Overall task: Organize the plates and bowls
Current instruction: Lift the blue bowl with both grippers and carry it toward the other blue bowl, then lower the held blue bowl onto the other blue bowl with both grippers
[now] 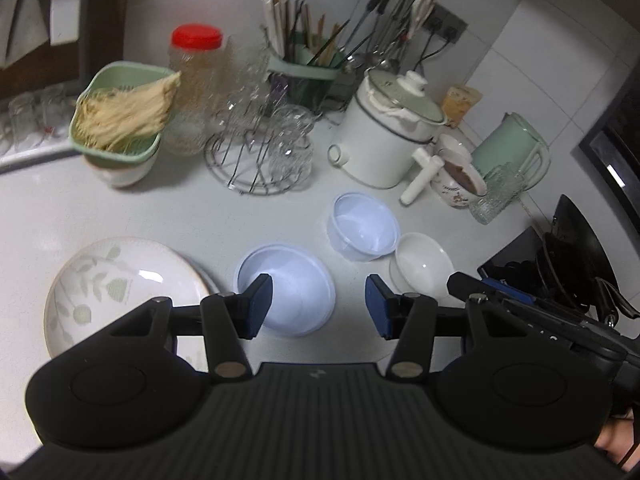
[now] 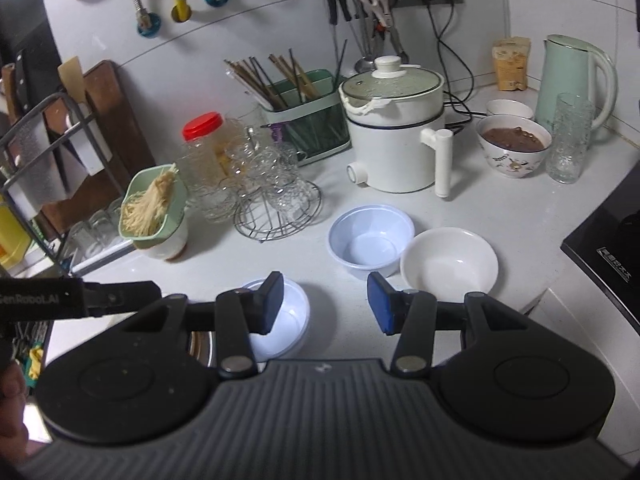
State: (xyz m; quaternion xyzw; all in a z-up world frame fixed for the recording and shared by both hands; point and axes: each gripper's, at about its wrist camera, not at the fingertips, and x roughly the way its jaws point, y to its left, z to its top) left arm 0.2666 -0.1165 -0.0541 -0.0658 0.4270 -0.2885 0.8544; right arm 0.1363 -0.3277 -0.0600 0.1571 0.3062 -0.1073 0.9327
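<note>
Left gripper (image 1: 318,306): jaws parted, nothing between the pads, hovering above the counter at 6 o'clock.
Right gripper (image 2: 325,304): jaws parted, holding nothing; in the left wrist view its body comes in at 4 o'clock.
Counter (image 1: 168,208): white, carries all items below.
Near pale bowl (image 1: 294,284): upright, just beyond the left gripper's left pad; in the right wrist view partly behind that gripper's left finger (image 2: 269,302).
Leaf-pattern plate (image 1: 120,292): 8 o'clock in the left view, flat, beside the near pale bowl; whether they touch cannot be told.
White bowl (image 2: 448,266): 3 o'clock of the near pale bowl, upright, empty.
Clear plastic bowl (image 2: 370,238): 12 o'clock of centre, next to the white bowl's rim; contact cannot be told.
Wire glass rack (image 2: 278,216): 11 o'clock, farther back, glasses on it.
White electric pot (image 2: 394,132): 12 o'clock, lid on.
Patterned bowl (image 2: 514,146): 2 o'clock, brown contents.
Green kettle (image 2: 572,80): far 2 o'clock.
</note>
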